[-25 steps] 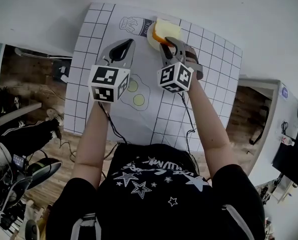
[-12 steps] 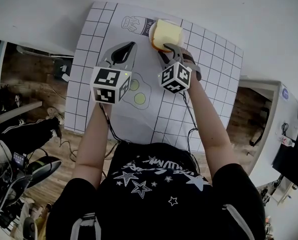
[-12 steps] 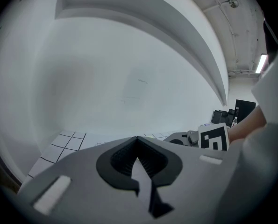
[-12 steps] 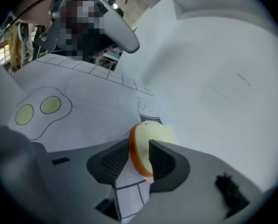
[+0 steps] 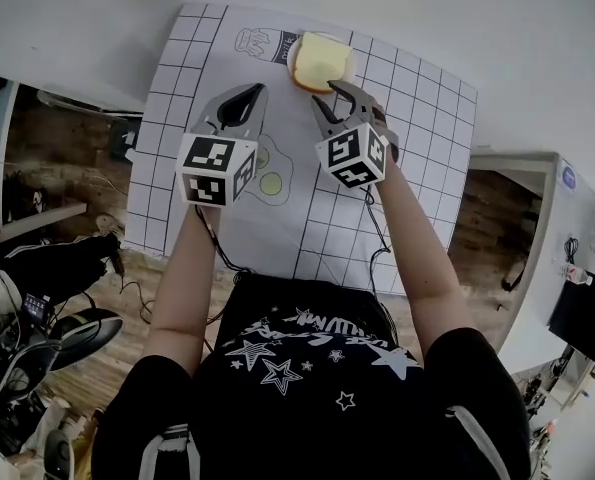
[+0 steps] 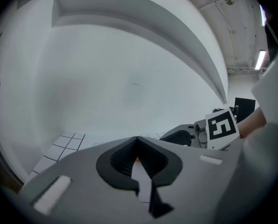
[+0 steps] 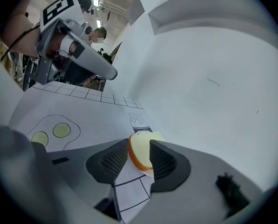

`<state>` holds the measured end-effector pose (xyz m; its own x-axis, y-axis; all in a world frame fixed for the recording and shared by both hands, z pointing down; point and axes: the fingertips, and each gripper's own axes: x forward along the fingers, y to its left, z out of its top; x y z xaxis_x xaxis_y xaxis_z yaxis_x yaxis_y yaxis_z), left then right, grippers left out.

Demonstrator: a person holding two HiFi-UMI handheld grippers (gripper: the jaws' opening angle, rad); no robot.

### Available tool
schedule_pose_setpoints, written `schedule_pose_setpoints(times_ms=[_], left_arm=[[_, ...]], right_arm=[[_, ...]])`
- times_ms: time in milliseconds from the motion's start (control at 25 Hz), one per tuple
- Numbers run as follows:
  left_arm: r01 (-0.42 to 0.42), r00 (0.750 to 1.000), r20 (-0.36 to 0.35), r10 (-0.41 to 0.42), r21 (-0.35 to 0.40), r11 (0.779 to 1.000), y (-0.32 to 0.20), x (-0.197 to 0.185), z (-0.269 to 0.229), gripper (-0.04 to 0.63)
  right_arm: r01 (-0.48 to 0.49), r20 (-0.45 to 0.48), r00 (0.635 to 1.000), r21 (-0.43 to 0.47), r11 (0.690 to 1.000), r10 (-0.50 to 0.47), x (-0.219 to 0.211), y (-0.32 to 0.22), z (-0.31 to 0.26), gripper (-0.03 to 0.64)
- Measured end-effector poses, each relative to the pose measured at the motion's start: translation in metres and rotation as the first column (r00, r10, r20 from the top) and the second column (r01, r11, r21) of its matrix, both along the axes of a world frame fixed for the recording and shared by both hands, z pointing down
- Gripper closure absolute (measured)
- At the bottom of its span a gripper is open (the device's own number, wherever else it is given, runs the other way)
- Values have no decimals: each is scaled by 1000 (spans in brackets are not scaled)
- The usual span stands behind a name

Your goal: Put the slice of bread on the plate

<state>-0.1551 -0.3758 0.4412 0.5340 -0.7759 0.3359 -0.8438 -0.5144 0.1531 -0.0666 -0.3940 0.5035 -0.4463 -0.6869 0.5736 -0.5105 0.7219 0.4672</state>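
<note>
Overhead, I see my right gripper [image 5: 335, 105] just before the plate [image 5: 291, 65], which sits at the far edge of the grid mat [image 5: 417, 168] on a white table [image 5: 127, 8]; the slice of bread [image 5: 323, 58] lies on that plate. Left gripper view: my left gripper [image 6: 138, 143] is closed and empty. Right gripper view: the jaws are opening, pads off the bread.

Right tool's [image 7: 138, 141] jaws hide the bread's [image 7: 139, 149] lower edge; bread covers the plate [image 5: 291, 68] except its rim.
</note>
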Motion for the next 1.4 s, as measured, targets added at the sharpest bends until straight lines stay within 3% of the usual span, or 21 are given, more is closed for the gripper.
schedule_pose_setpoints(times_ms=[200,480,840,1400], left_arm=[[11,1000,11,-11,33,999,26,15,-20,586],[41,999,23,-43,79,996,76,51,-53,586],[32,998,46,-39,141,990,128,93,-80,586],[4,998,60,-18,222,975,222,188,-103,586]], right_arm=[[-40,138,990,-5,999,40,16,26,-37,479],[-60,233,971,20,998,54,62,73,-80,560],[-68,340,939,46,997,49,105,125,-107,601],[-36,383,923,130,991,-17,186,231,-141,604]])
